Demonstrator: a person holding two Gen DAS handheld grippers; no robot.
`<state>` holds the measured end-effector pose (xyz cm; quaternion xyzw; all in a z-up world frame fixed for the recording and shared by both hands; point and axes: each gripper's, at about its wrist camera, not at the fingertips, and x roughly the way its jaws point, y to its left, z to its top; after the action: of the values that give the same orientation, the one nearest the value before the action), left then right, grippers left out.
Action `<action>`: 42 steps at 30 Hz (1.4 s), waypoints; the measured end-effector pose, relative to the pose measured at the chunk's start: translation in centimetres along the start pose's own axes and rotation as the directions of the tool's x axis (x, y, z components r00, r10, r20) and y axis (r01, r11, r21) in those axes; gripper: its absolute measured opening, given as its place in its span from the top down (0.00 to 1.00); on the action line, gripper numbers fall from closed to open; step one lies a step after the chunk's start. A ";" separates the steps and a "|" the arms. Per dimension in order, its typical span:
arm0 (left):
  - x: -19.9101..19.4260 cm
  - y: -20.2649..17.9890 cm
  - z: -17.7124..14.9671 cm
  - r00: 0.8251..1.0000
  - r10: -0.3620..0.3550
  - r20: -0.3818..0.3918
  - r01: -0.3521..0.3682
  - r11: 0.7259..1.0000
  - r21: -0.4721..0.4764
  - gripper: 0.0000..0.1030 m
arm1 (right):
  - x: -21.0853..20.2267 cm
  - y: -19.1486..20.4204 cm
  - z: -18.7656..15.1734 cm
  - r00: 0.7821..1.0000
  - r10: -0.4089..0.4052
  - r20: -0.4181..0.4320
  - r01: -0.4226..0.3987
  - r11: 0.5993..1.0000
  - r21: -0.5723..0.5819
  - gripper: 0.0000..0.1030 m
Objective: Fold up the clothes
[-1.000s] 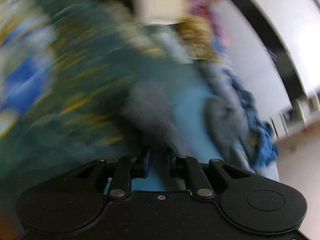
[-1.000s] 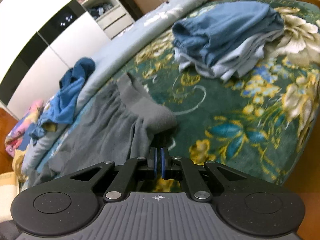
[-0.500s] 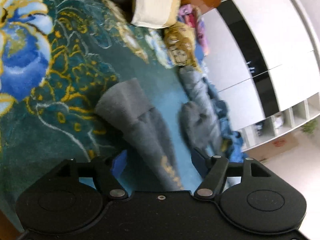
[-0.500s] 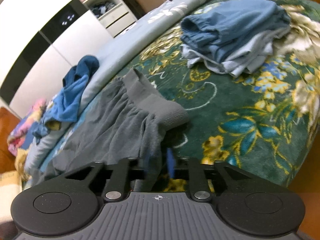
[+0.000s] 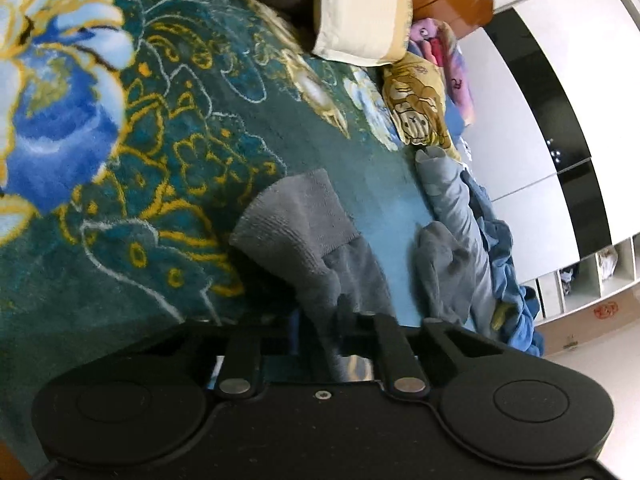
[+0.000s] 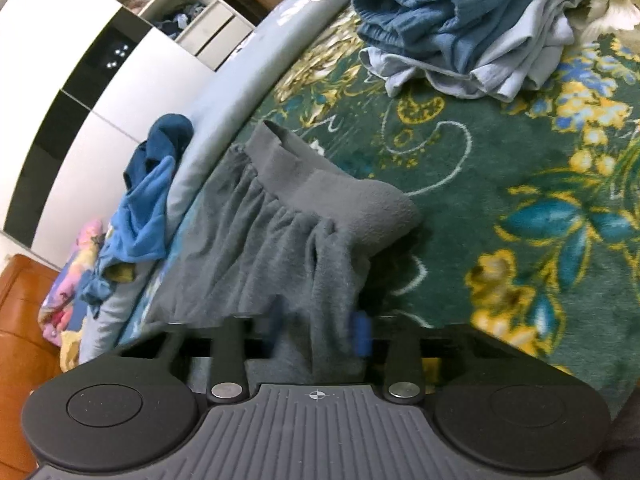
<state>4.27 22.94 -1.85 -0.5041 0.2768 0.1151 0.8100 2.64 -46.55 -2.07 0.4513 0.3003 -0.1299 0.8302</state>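
Grey sweatpants lie on a green floral bedspread (image 6: 520,168). In the right wrist view their waistband (image 6: 320,184) shows, with gathered grey cloth below it. My right gripper (image 6: 318,326) is open, its blue pads (image 6: 362,332) standing on either side of the grey cloth. In the left wrist view a ribbed grey cuff (image 5: 292,216) of the pants leg lies ahead. My left gripper (image 5: 320,328) is narrowed onto the grey leg cloth, which runs between its fingers.
A stack of folded blue clothes (image 6: 472,28) lies at the far right of the bed. A crumpled blue garment (image 6: 148,200) lies by the pale blue sheet edge. A cream pillow (image 5: 360,8) and printed pillows (image 5: 420,104) lie at the head. A white wardrobe (image 5: 560,100) stands beyond.
My right gripper has opened from shut around the grey cloth. My left gripper swung to the pants cuff, stood wide open half a second ago, and has now closed onto the leg cloth.
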 end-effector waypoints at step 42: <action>-1.2 3.0 6.0 1.000 0.016 0.009 -0.018 0.971 0.238 0.45 | -5.2 -2.3 0.2 0.992 -0.107 0.063 0.112 0.991 -0.077 0.83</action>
<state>3.86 29.69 -1.34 -0.4007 0.2900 0.0898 0.8645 -2.50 -48.25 -0.31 0.3964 0.3050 -0.1765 0.8478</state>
